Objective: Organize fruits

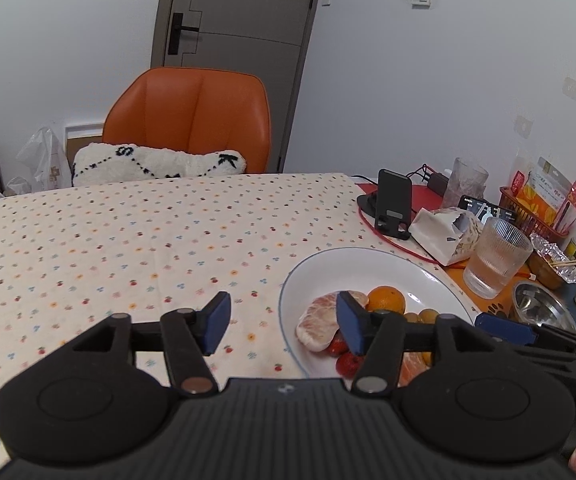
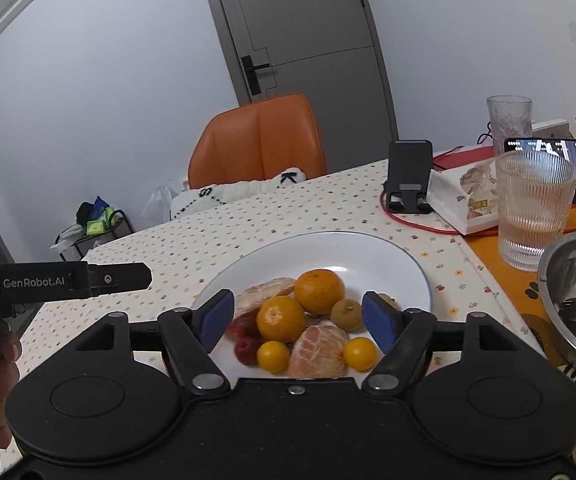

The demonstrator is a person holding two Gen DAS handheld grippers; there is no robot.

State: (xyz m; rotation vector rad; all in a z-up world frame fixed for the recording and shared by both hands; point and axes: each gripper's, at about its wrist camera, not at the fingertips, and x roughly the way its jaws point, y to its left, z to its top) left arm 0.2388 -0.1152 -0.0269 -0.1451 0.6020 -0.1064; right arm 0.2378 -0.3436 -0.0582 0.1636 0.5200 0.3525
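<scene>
We are at the start of a pick, as we judge it: both grippers hang above the near edge of the tabletop (image 2: 272, 216) with nothing in them, and the fruit sits heaped in one plate. The tabletop, filling the middle of both views, wears a soft cream cloth dotted with small coloured flowers.

The white plate (image 2: 367, 252) lies at lower centre of the right wrist view and lower right of the left wrist view; it is a wide, shallow, glossy dish with a thin blue rim.

Our right gripper (image 2: 297, 322) has its blue-padded fingers spread wide, holding nothing, framing the pile. Our left gripper (image 1: 284, 322) is likewise wide open and empty, aimed at the plate's left rim and bare cloth.

In the pile, two peeled citrus pieces (image 2: 319, 350) look pale pink, veined and soft. Two oranges (image 2: 319, 290) are round with dimpled, shiny skin. A dull brownish round fruit (image 2: 346, 314) touches the farther orange. Two small smooth yellow fruits (image 2: 273, 356) sit at the near edge, and small dark red fruits (image 2: 244, 350) tuck in at the left.

The next move, we think, calls for lowering the right fingers around one firm orange, closing gently; the peeled pieces would bruise easily.
</scene>
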